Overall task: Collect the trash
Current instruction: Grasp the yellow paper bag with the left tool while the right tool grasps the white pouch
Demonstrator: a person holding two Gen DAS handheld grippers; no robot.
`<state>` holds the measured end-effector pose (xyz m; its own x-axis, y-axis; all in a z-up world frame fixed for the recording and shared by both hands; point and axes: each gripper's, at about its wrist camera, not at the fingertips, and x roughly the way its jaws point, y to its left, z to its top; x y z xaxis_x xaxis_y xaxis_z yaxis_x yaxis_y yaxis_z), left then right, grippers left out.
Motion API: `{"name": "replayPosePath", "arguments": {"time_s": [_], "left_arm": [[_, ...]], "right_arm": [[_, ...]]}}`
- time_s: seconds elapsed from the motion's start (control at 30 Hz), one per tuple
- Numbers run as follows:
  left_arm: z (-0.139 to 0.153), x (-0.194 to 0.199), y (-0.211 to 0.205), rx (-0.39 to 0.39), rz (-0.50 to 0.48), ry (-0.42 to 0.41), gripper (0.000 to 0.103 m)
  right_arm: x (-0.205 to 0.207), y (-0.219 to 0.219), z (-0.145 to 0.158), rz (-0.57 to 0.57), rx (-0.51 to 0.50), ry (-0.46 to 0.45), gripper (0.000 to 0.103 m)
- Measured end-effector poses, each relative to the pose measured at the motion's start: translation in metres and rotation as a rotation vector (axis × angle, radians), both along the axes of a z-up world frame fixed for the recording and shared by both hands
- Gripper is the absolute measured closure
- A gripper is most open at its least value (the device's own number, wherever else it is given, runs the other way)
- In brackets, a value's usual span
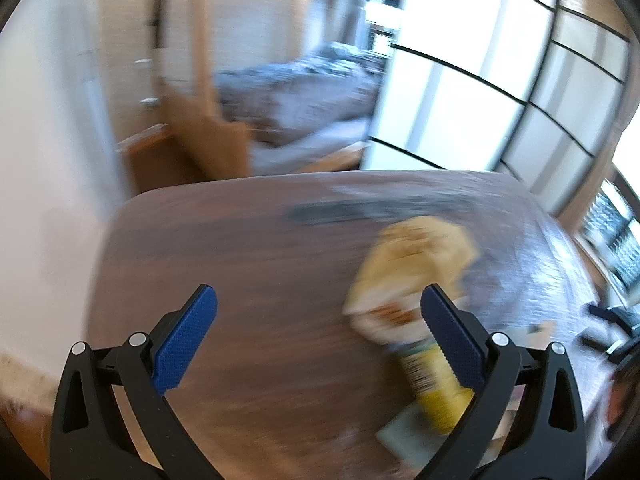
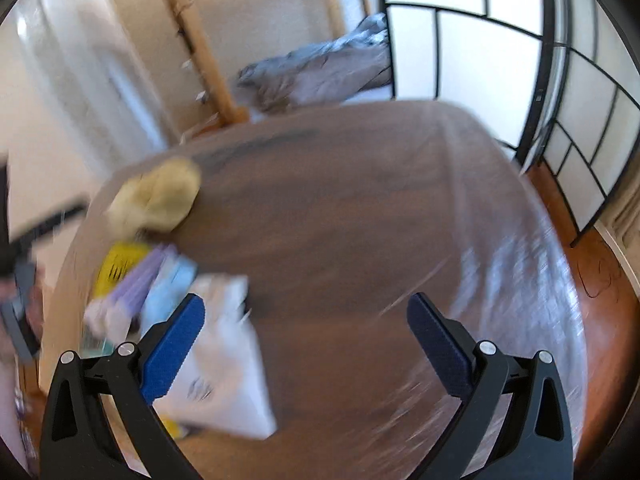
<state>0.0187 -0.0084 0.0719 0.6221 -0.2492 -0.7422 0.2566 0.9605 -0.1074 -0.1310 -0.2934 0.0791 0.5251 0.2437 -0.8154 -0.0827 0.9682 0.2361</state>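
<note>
Both the left tool (image 1: 320, 320) and right tool (image 2: 304, 328) gape empty; approach the yellow wrapper (image 1: 416, 264) on the worktop (image 1: 240, 260) squarely.

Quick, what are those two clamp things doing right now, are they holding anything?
Left gripper: open, holding nothing; a yellow wrapper lies on the table beyond it.
Right gripper: open, holding nothing, above the table by a white bag.

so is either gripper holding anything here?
No. Left gripper and right gripper are both open and empty above the table; the trash lies loose on it.
</note>
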Motion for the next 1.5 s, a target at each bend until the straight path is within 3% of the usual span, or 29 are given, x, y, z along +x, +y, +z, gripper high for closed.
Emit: {"name": "replayPosePath", "arguments": {"time_s": [0.1,0.27,0.4,0.5,0.57,0.67,0.7,0.8,1.1,1.5], "left_arm": [[-0.006,0.016,-0.030,0.022,-0.123,0.030,0.001],[-0.028,0.033,-0.062,0.097,-0.223,0.074,0.001],[-0.051,0.057,-0.074,0.054,-0.242,0.170,0.001],[-0.058,0.057,-0.076,0.052,-0.217,0.201,0.001],[-0.061,0.058,-0.074,0.027,-0.213,0.216,0.001],[-0.062,0.060,-0.070,0.022,-0.196,0.216,0.022],[-0.061,0.060,-0.070,0.014,-0.198,0.217,0.030],[-0.059,0.061,-0.065,-0.030,-0.205,0.231,0.043],[-0.026,0.040,-0.060,-0.058,-0.170,0.113,0.045],[0.021,-0.046,-0.035,-0.085,-0.078,-0.056,0.045]], "right_arm": [[-0.006,0.025,-0.010,0.050,-0.019,0.030,0.004],[-0.005,0.042,-0.026,0.071,-0.011,0.076,0.004],[-0.010,0.050,-0.030,0.086,-0.035,0.069,0.004],[-0.001,0.047,-0.034,0.109,-0.076,0.055,0.015],[0.001,0.046,-0.035,0.122,-0.068,0.046,0.029],[0.002,0.039,-0.032,0.118,-0.018,0.046,0.050],[0.004,0.035,-0.033,0.110,0.002,0.051,0.050],[0.006,0.029,-0.032,0.104,0.035,0.046,0.056],[0.012,0.002,-0.032,0.041,0.077,0.017,0.063],[-0.020,0.004,-0.012,0.003,0.089,-0.031,0.063]]}}
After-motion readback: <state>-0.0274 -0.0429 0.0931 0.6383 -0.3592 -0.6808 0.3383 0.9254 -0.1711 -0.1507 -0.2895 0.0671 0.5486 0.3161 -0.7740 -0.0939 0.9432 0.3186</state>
